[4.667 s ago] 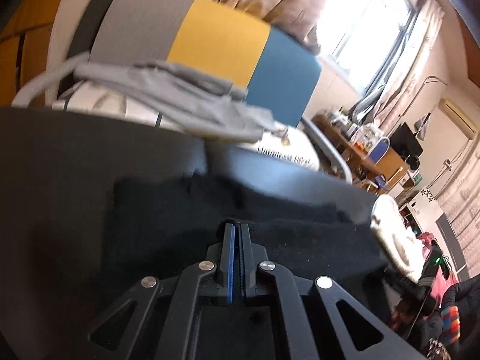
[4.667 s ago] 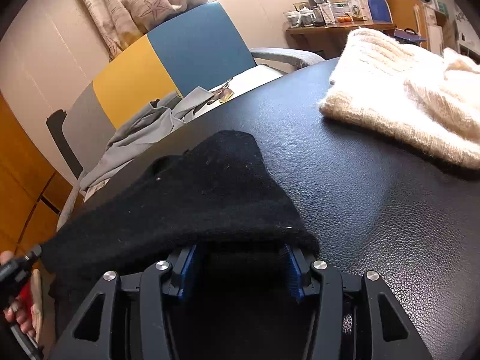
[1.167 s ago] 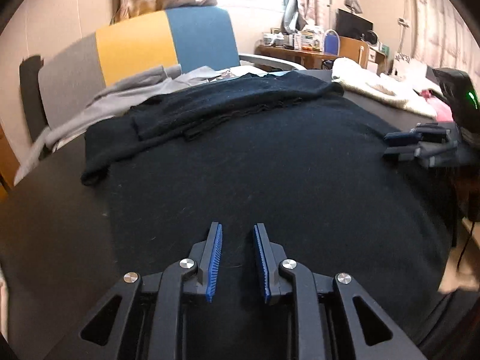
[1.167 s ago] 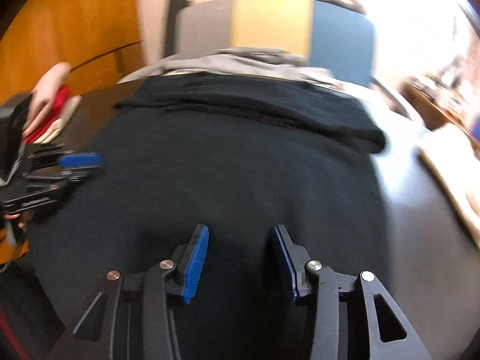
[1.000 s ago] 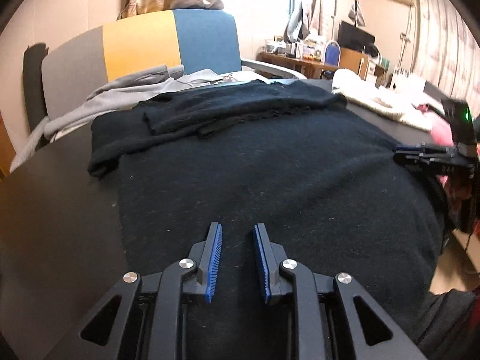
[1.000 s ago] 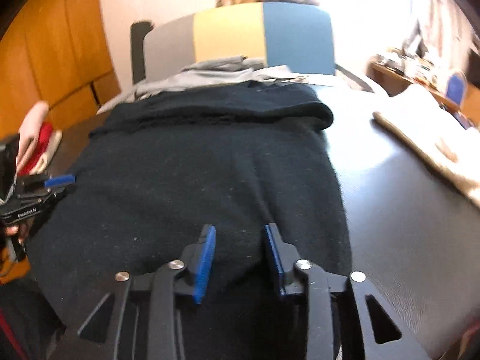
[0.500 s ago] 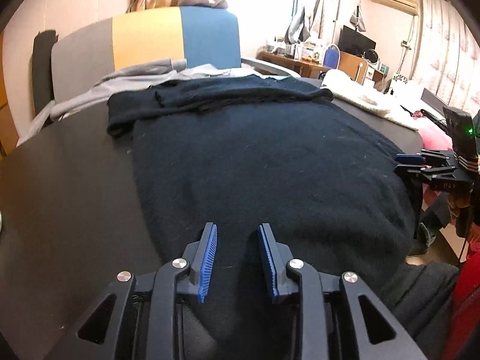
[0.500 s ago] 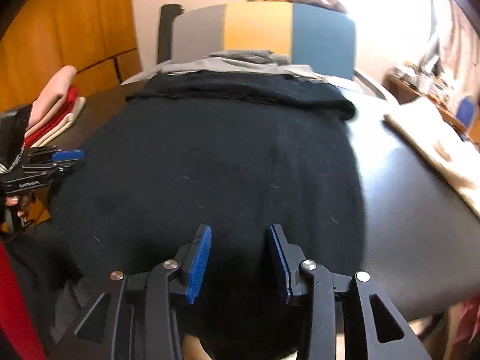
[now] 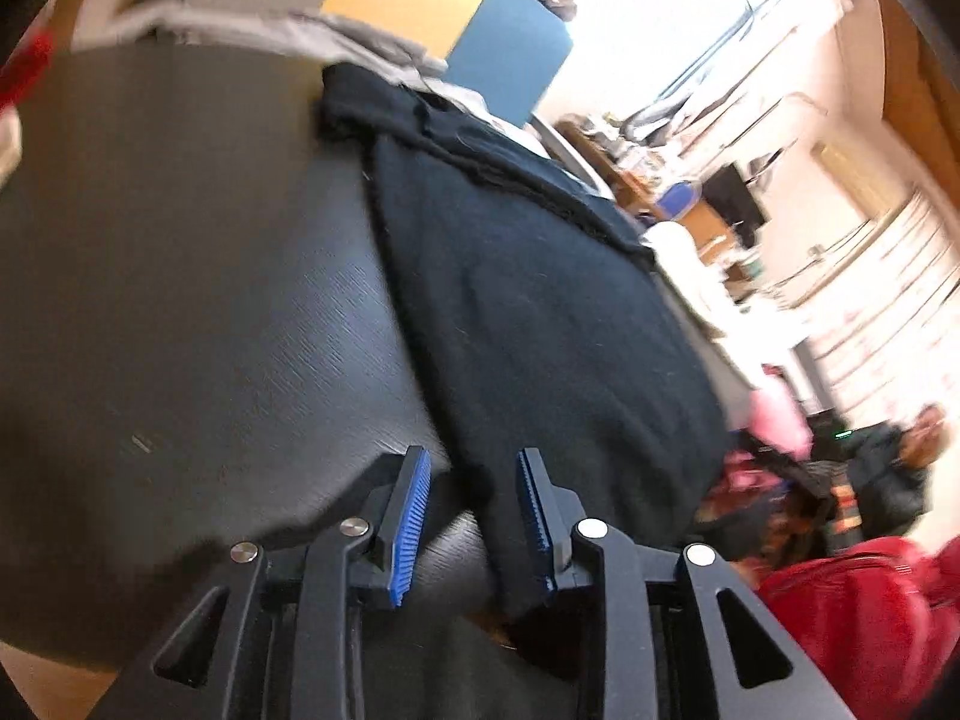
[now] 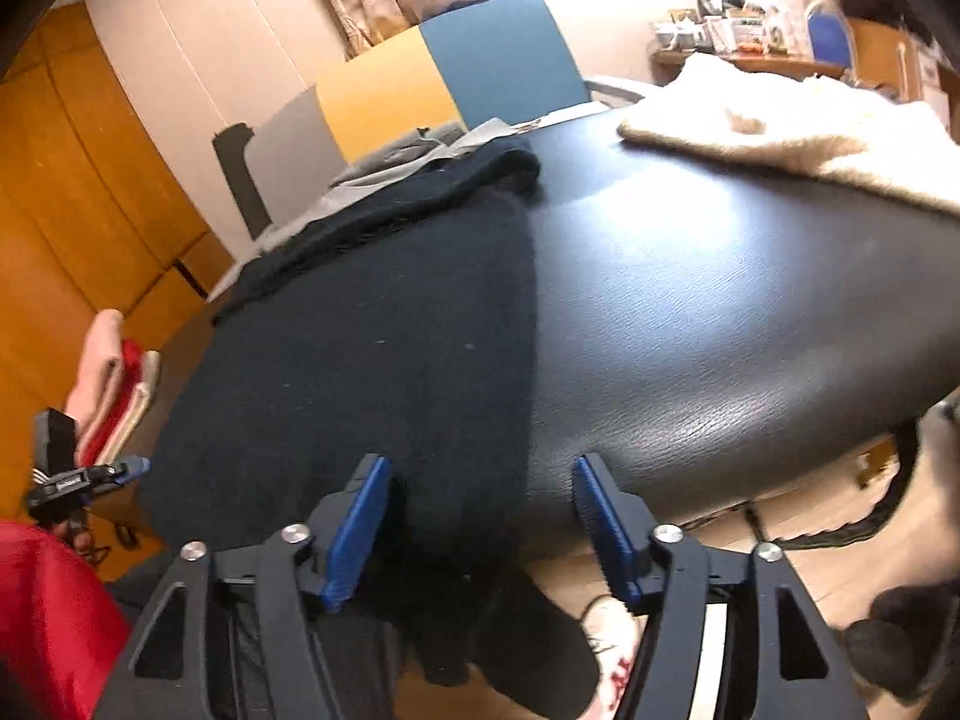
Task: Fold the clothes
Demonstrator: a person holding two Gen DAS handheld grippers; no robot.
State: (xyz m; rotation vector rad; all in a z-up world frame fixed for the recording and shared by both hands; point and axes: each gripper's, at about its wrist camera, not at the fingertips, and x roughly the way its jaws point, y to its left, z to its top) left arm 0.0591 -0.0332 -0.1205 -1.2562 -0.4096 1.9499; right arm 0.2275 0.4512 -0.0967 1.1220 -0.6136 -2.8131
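— Where was the garment lying?

— The black sweater (image 10: 372, 348) lay spread flat on the dark counter (image 10: 720, 312), its far end bunched into a folded ridge near the chair (image 10: 456, 78) with the grey, yellow and blue back. Its near hem hung over the counter's front edge toward me.

— And your hand-held grippers?

— My left hand-held gripper (image 9: 474, 516) stood with its blue pads apart at the sweater's left near corner; the cloth's side edge ran down between the pads, but they were not pressed on it. My right hand-held gripper (image 10: 480, 516) was spread wider at the right near corner, again straddling the hem where it dropped off the counter, nothing clamped.

— How much room was there?

— To the left of the sweater, I saw a broad bare stretch of counter (image 9: 180, 300). To the right, another bare stretch ran as far as a cream knitted garment (image 10: 798, 114) lying well apart from the black one.

— Anything crowding the edges?

— A grey garment (image 10: 396, 162) draped on the chair seat touched the sweater's far ridge. A stack of pink, red and cream folded cloths (image 10: 114, 384) sat near the counter's left end. Beyond the window side, a cluttered desk (image 10: 756, 42) stood well clear. Below the front edge, by the right corner, I saw floor.
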